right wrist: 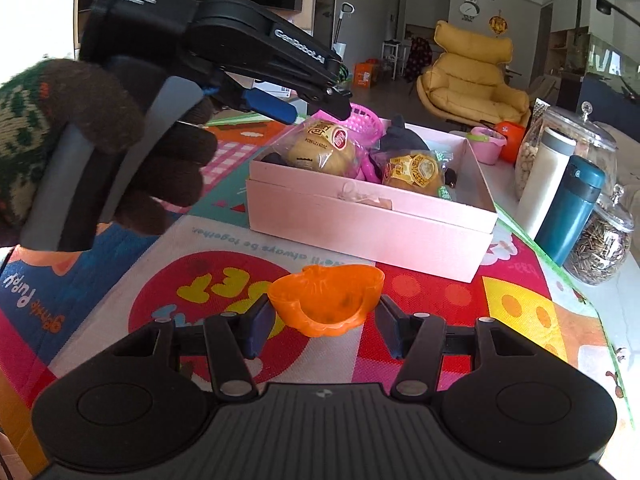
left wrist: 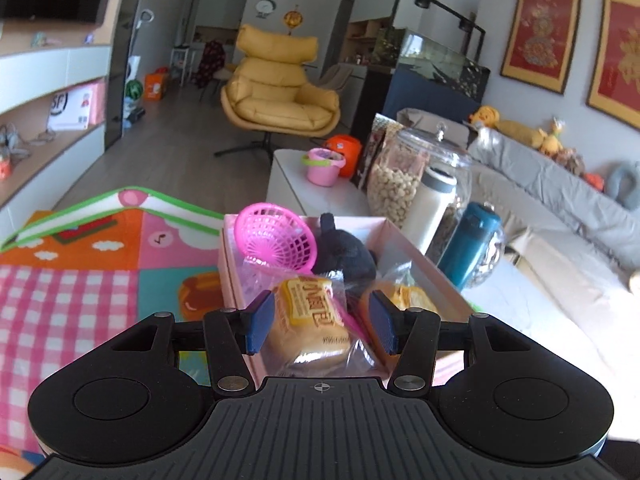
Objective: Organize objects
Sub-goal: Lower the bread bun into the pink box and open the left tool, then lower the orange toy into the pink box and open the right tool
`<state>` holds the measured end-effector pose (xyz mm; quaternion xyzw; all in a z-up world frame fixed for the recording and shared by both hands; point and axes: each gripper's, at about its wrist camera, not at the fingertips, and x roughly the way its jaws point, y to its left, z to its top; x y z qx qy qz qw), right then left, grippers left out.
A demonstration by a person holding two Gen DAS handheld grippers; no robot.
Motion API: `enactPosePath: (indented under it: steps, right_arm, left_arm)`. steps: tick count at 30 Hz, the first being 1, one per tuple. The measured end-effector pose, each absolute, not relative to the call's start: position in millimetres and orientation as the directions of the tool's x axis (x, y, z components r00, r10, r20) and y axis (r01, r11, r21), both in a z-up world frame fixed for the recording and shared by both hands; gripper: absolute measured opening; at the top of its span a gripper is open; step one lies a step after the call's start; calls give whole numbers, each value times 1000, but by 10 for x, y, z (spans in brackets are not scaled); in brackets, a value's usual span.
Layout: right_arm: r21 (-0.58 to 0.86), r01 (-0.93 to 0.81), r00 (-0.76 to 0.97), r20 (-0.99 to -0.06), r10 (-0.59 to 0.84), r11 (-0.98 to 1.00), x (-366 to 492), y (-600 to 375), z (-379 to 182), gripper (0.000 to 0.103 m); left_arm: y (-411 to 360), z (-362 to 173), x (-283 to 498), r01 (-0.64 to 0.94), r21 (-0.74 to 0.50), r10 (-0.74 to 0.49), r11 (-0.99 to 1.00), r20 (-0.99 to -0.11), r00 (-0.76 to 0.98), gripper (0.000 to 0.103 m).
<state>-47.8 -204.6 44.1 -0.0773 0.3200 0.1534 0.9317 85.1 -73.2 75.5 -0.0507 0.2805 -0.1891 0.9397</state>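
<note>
Pink box (right wrist: 368, 216) sits on the colourful play mat (right wrist: 440, 292) covering the worktop, toward the mat's far right corner, lid off.

Inside the box: two wrapped buns, a pink plastic strainer (left wrist: 276, 240), a dark plush toy (left wrist: 348, 252). Left bun (right wrist: 320, 150) lies at the box's near-left part. Right bun (right wrist: 416, 172) lies beside it, more central, touching the near wall.

Left gripper (left wrist: 320, 320) hangs over the box's near end, pointed down at the left bun. Blue pads (left wrist: 260, 320) stand either side of the bun wrapper. In the right wrist view its tips are just above the bun, apart from it. Jaws parted, nothing grasped. A hand in a brown knitted glove (right wrist: 132, 152) holds its handle.

Right gripper (right wrist: 324, 320) is over the mat, short of the box's near wall. It carries an orange plastic mould (right wrist: 326, 300), cup-shaped, hollow side facing the camera. The mould sits between the blue pads with both rims against them, clamped, lifted off the mat.

Along the mat's right edge, just beside the box: white bottle (right wrist: 548, 176), teal flask (right wrist: 572, 208), glass jar of seeds (right wrist: 604, 240), larger glass jar of nuts (left wrist: 400, 184) behind. Farther back on the worktop: small pink bucket (left wrist: 324, 166), orange pumpkin bucket (left wrist: 346, 152).
</note>
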Motion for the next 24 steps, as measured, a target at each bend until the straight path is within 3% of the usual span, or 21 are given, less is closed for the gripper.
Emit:
enactPosePath:
  steps: [10,16,19,24]
  right_arm:
    - [-32,-294,753,-623,210,955,-275,-2195,807,55]
    - [-41,-205,795,-589,142,978,91,-2388,1219,55]
    - [-7,-178,806,-575,142,984,426,-2451,1381,55]
    - [119,-95,818,-556,146,988,1118,-2605,1469,57]
  left_arm:
    - [-631,513,1042,359,-338,-491,870,-530,691,56]
    - [-446,586,1005,360,-426,-541,830,-460,704,55]
    - [-317,685,847,351,-387,-505,853,-433,747,55]
    - [-124,669,764,292,-344,-434,893,-479,763,55]
